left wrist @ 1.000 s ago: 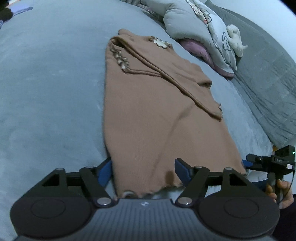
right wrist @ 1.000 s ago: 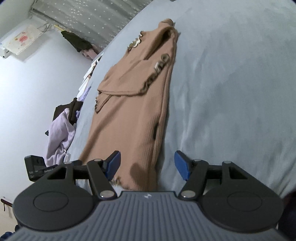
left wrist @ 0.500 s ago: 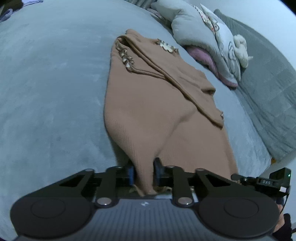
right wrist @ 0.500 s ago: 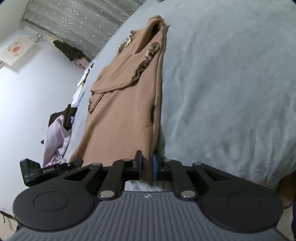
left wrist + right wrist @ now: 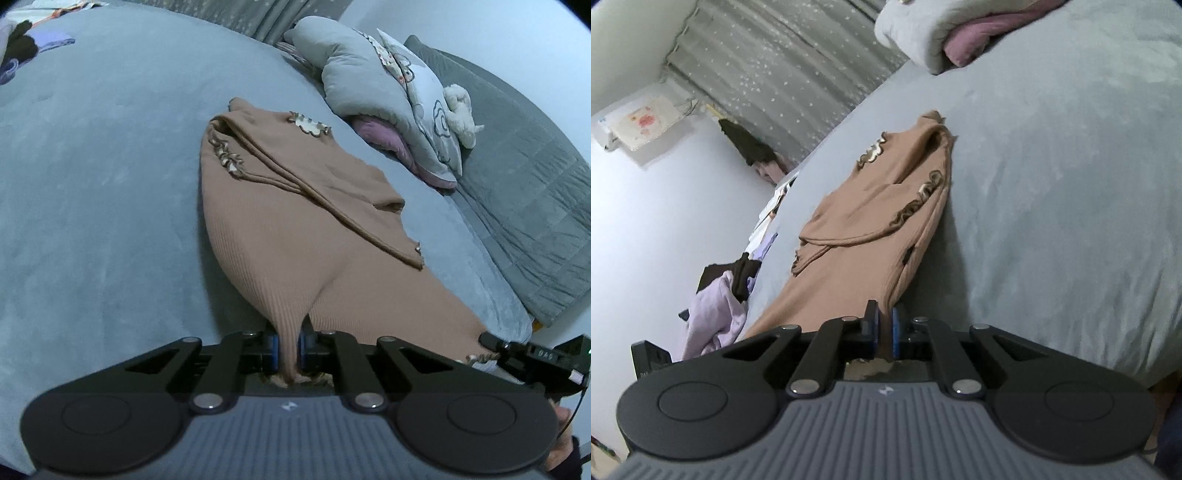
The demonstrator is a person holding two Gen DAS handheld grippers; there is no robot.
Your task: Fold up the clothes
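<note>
Here the brown ribbed garment [image 5: 280,236] is lying lengthwise on the grey bed [image 5: 96,206], running from its hem towards the pillows [image 5: 373,92]. The left tongs [image 5: 287,350] are pinching one hem corner, the right tongs [image 5: 884,334] the other. The hem's edge is hiding behind both tongs.

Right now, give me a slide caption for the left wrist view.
Left gripper shut on the hem of a brown ribbed top spread on a grey-blue bed, pillows beyond.
</note>
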